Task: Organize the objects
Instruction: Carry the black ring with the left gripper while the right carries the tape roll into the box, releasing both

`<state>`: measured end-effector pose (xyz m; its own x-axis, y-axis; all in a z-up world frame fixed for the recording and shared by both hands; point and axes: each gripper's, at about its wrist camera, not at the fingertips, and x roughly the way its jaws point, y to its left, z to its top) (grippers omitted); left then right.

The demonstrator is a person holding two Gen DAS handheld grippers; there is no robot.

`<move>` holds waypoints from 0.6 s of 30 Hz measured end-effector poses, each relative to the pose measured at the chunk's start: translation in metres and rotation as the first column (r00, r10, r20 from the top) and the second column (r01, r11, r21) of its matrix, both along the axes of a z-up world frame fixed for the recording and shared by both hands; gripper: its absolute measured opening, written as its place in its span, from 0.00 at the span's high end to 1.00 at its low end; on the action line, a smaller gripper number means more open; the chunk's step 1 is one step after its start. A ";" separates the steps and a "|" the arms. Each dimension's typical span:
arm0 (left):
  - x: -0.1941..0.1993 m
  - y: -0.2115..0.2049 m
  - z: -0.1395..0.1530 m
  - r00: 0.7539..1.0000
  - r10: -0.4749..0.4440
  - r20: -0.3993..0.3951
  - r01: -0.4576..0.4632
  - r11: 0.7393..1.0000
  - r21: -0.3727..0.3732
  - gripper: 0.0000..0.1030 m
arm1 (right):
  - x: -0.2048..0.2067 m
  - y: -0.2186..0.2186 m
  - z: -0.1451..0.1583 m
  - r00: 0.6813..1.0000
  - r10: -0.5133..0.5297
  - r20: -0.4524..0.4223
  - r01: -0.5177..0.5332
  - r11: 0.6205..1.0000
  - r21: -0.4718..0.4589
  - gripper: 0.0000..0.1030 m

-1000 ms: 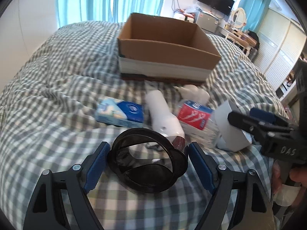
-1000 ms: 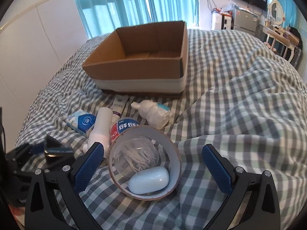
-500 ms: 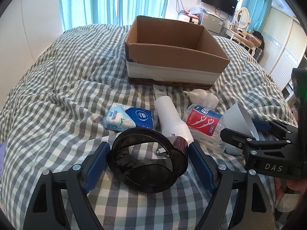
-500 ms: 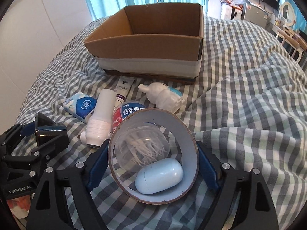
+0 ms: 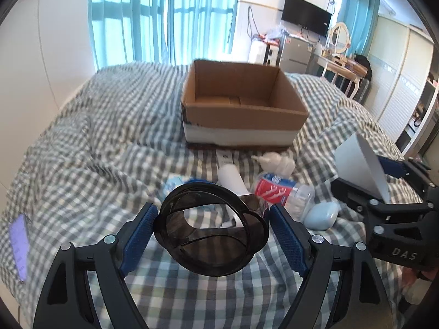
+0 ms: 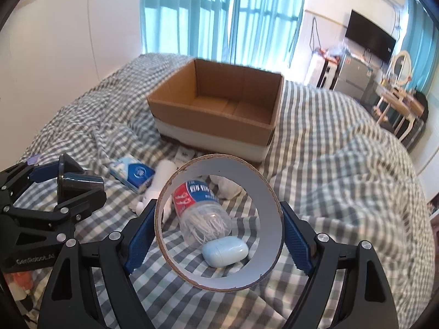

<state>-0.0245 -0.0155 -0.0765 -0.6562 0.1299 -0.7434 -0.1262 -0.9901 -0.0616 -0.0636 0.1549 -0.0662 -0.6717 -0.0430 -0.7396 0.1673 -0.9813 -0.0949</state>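
Note:
My left gripper (image 5: 211, 226) is shut on a black round lid (image 5: 192, 194) and holds it above the checked bed; it also shows in the right wrist view (image 6: 74, 181). My right gripper (image 6: 218, 235) is shut on a white tape roll (image 6: 271, 200), lifted off the bed; the roll also shows in the left wrist view (image 5: 359, 161). An open, empty cardboard box (image 5: 241, 126) (image 6: 216, 134) stands beyond. On the bed lie a red-labelled jar of picks (image 6: 203, 213), a pale blue oval case (image 6: 225, 252), a white tube (image 5: 231, 178), a tissue pack (image 6: 131, 172) and a small white bottle (image 5: 274, 161).
A phone (image 5: 19, 244) lies at the bed's left edge. White wall panels stand on the left, teal curtains behind the box. A dressing table (image 6: 397, 101), a TV and a fridge are at the far right, off the bed.
The right gripper closed on the tape roll and lifted it, leaving the jar and blue case on the bed. The left gripper rose with the black lid.

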 end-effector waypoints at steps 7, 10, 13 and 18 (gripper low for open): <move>-0.007 -0.005 0.051 0.995 0.005 -0.103 -0.007 1.000 -0.019 0.17 | 0.013 0.003 0.061 0.993 0.014 -0.117 -0.015 1.000 -0.006 0.19; -0.017 -0.003 0.078 0.986 -0.001 -0.164 -0.002 1.000 -0.023 0.17 | 0.010 0.007 0.100 0.983 0.039 -0.181 -0.049 0.997 -0.055 0.19; -0.030 0.003 0.094 0.979 -0.020 -0.202 0.011 0.999 -0.043 0.17 | 0.005 0.009 0.117 0.977 0.046 -0.208 -0.058 0.997 -0.051 0.19; -0.063 0.009 0.112 0.972 -0.034 -0.232 0.021 0.998 -0.059 0.17 | -0.022 0.015 0.138 0.970 0.050 -0.238 -0.069 0.995 -0.070 0.19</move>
<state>-0.0878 -0.0065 0.0354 -0.8088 0.1129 -0.5771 -0.1581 -0.9870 0.0284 -0.0858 0.1699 0.0716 -0.8213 -0.1390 -0.5534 0.2077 -0.9762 -0.0631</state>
